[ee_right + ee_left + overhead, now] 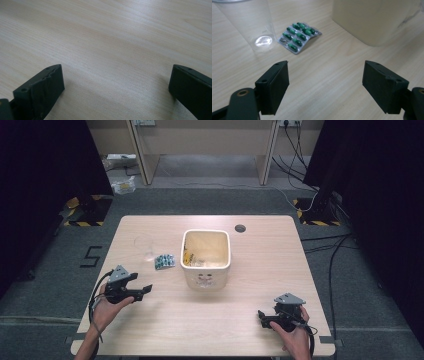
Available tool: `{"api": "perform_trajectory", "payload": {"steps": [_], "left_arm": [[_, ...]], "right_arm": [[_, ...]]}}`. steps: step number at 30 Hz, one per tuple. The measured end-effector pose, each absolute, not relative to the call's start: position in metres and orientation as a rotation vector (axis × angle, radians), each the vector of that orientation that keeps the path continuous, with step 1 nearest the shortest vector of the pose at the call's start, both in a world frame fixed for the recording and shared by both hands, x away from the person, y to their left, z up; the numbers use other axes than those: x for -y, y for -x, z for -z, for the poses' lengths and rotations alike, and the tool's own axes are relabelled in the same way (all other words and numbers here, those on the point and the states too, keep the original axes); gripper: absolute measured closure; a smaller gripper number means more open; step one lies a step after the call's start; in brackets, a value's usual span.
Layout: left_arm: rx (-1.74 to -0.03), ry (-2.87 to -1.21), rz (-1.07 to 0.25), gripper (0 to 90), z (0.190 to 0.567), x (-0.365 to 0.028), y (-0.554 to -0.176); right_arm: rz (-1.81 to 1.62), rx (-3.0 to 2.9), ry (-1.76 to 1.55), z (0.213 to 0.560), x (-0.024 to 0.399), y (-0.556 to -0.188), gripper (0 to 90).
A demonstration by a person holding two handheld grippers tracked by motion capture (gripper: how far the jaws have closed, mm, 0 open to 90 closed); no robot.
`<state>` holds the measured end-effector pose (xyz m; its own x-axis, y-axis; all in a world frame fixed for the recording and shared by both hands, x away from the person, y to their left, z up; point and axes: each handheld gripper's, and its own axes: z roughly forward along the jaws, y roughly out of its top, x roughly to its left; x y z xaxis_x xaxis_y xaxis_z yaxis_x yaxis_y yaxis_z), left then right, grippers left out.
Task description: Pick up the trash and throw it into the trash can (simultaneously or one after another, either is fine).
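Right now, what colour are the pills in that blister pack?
Green, sealed in a silver pack; the left gripper view shows it best.

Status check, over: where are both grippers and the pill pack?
Left gripper open, empty, facing pill pack. Right gripper open, empty, over bare table. Pack flat between clear cup and cream bin. Path clear.

High view overhead, facing forward-down, gripper views low, close — blister pack (164, 261) shared with left's

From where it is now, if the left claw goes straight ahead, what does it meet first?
Probably the blister pack of green capsules, lying flat ahead of the open left claw; the clear cup stands slightly aside.
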<state>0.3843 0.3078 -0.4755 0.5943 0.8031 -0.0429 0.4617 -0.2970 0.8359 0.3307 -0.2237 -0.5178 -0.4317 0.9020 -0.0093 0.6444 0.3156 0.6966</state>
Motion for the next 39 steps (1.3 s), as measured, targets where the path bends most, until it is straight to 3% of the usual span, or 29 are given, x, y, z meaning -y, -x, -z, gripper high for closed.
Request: {"api": "perform_trajectory", "payload": {"steps": [15,39], "left_arm": [[-0.986,-1.880,-0.516,19.6,0.456,-0.309,-0.416],[-1.005,-1.927,-0.529,27.4,0.437,-0.306,-0.468]], "right_arm": [[-0.881,-2.190,-1.373,0.518,0.224,-0.331,0.3],[-0.881,-2.190,-1.374,0.518,0.224,-0.331,0.3]]}}
